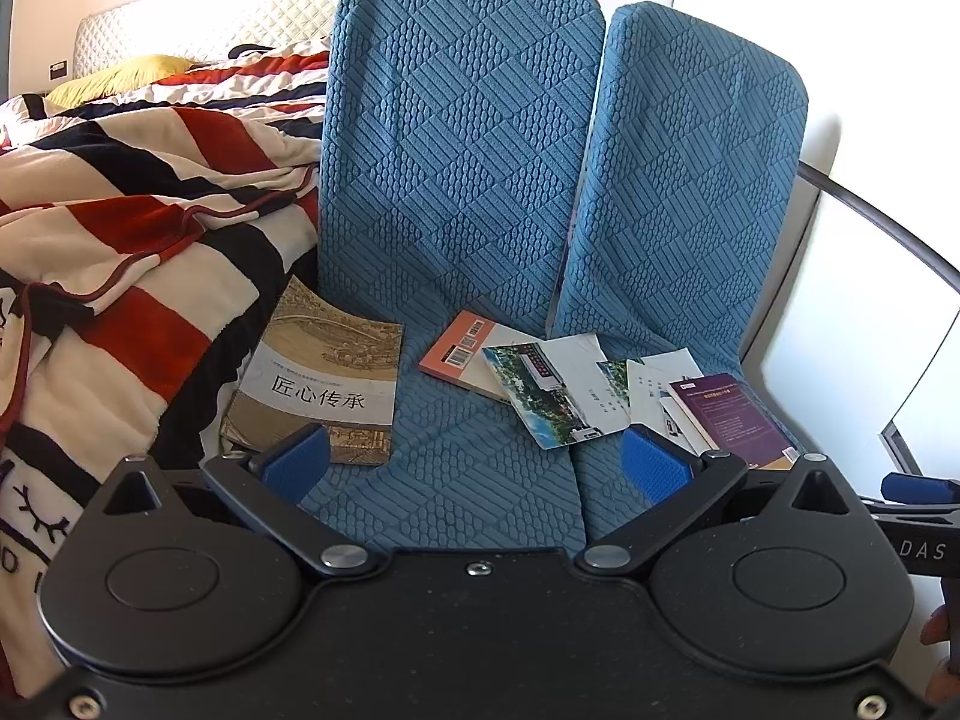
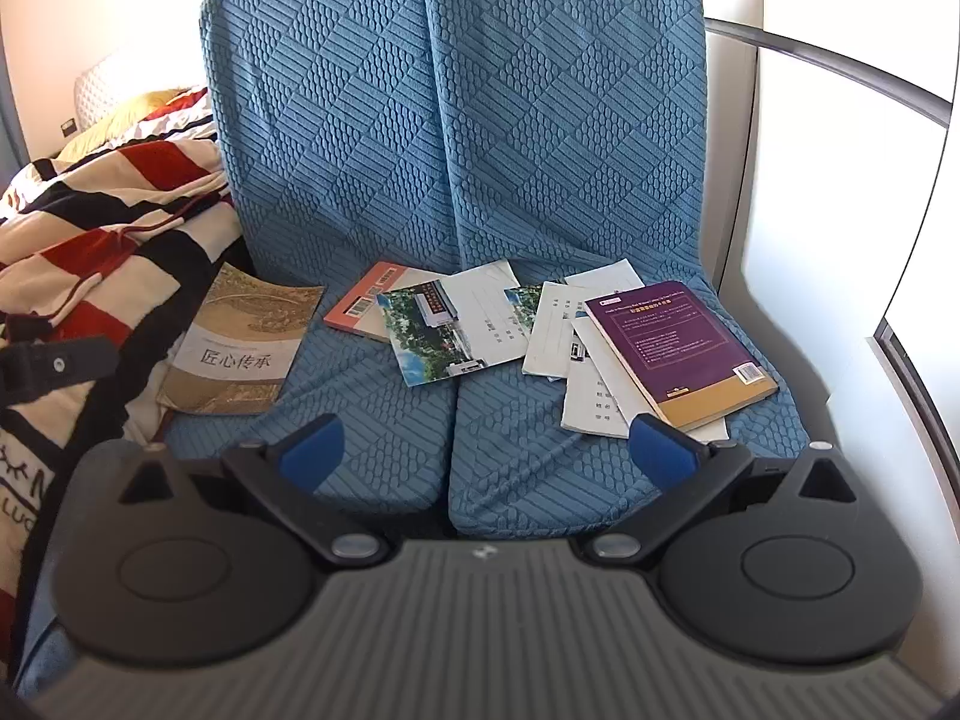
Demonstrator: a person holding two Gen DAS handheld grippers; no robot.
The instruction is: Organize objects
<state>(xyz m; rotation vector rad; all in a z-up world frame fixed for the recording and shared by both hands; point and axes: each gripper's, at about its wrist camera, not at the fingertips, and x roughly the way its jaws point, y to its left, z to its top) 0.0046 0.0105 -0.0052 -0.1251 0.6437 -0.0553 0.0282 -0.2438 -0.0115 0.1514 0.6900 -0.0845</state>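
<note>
Both the left gripper (image 1: 474, 462) and right gripper (image 2: 489, 450) gape empty above the seat's (image 2: 372, 456) front edge; books (image 2: 678, 354) lie scattered along its back

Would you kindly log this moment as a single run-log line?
left hand-held gripper: open, empty | right hand-held gripper: open, empty | tan book, purple book, loose papers: scattered on blue seat | sorting: not begun
</note>
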